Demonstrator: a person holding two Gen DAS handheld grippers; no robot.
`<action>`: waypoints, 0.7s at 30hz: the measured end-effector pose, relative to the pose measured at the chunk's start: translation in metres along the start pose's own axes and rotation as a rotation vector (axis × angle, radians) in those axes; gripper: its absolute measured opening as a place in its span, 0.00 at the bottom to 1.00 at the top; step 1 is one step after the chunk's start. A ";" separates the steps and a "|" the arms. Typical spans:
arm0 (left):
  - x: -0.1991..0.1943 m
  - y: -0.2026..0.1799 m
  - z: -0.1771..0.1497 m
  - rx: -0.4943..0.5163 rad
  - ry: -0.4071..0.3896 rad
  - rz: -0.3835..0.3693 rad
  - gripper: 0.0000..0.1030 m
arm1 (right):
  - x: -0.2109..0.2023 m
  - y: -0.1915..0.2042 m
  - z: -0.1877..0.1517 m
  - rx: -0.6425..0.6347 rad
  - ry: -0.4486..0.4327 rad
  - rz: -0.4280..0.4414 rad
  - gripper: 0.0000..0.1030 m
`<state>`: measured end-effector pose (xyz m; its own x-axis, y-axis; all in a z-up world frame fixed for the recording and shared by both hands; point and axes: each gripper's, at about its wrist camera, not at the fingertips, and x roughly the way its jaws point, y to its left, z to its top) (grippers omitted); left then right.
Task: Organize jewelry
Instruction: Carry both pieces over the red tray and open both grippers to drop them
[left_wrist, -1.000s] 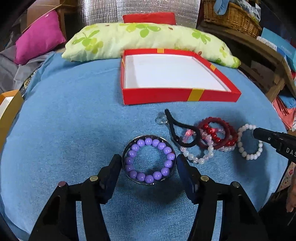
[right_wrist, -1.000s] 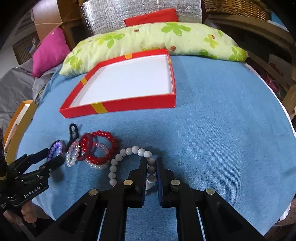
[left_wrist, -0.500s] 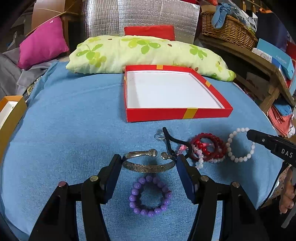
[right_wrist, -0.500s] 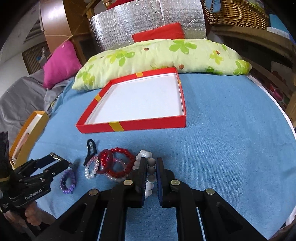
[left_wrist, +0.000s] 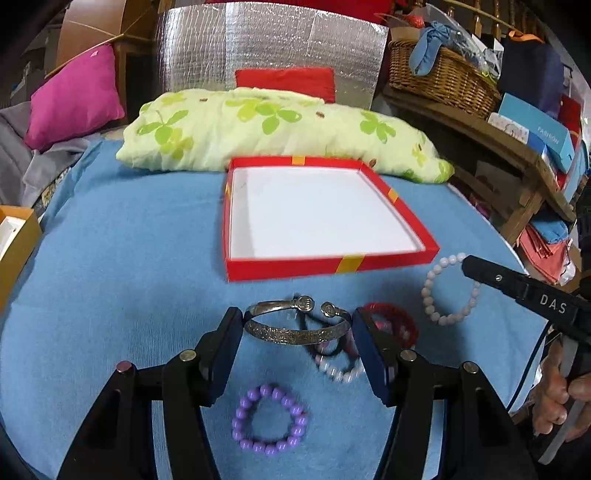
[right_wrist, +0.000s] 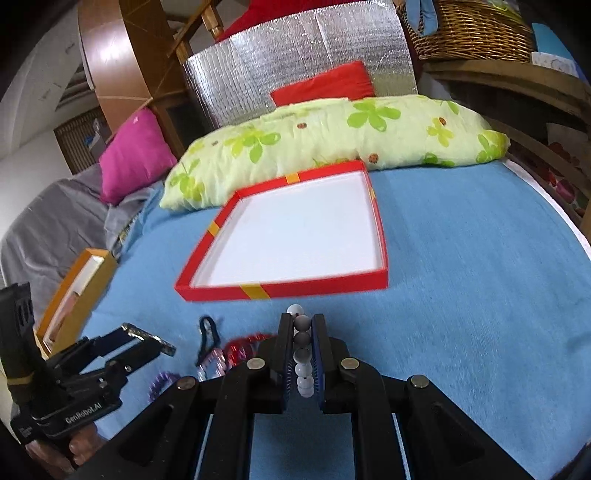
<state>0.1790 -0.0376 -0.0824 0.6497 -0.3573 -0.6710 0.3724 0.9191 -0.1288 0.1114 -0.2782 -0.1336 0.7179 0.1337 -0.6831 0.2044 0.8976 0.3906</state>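
Two bracelets are now off the blue surface (left_wrist: 110, 258), one in each of my tools, where a second ago both lay flat on it. My left hand-held gripper (left_wrist: 297, 332) is clamped across the silver bangle (left_wrist: 295, 334), its jaws pressing on the bangle's two sides and the open ends with their round caps facing the box. A second ago that bangle ringed the purple bead bracelet (left_wrist: 269, 419); lifted clear, it has left the purple one alone near the front edge of the surface. My right hand-held gripper (right_wrist: 303, 354) is closed tight on the white bead bracelet (right_wrist: 302, 354), a run of beads pinched between its jaws. From the left wrist view the rest of that loop hangs free beside the near right corner of the red box (left_wrist: 402, 218).

The box sits in the middle of the surface, just ahead of the green-leaf pillow (left_wrist: 258, 125) along the far edge, and its white floor holds nothing yet. The red bead bracelet (left_wrist: 391, 319), a pale beaded one and a black cord still lie in a small tangle between the box's near wall and the front edge; the blur there hides how they overlap.

I judge the pickup done for these two pieces, so what remains is carrying them over the near wall and setting them down apart.
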 end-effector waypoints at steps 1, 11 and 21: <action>0.001 -0.001 0.006 0.003 -0.009 0.001 0.61 | 0.001 0.001 0.004 0.003 -0.008 0.007 0.11; 0.051 0.002 0.077 0.008 -0.046 0.043 0.61 | 0.035 0.002 0.067 0.071 -0.079 0.081 0.11; 0.110 0.017 0.118 0.002 -0.025 0.080 0.61 | 0.113 -0.012 0.115 0.143 -0.037 0.082 0.11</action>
<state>0.3349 -0.0808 -0.0727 0.6934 -0.2872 -0.6608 0.3203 0.9444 -0.0744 0.2667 -0.3219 -0.1447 0.7596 0.1863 -0.6231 0.2347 0.8151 0.5297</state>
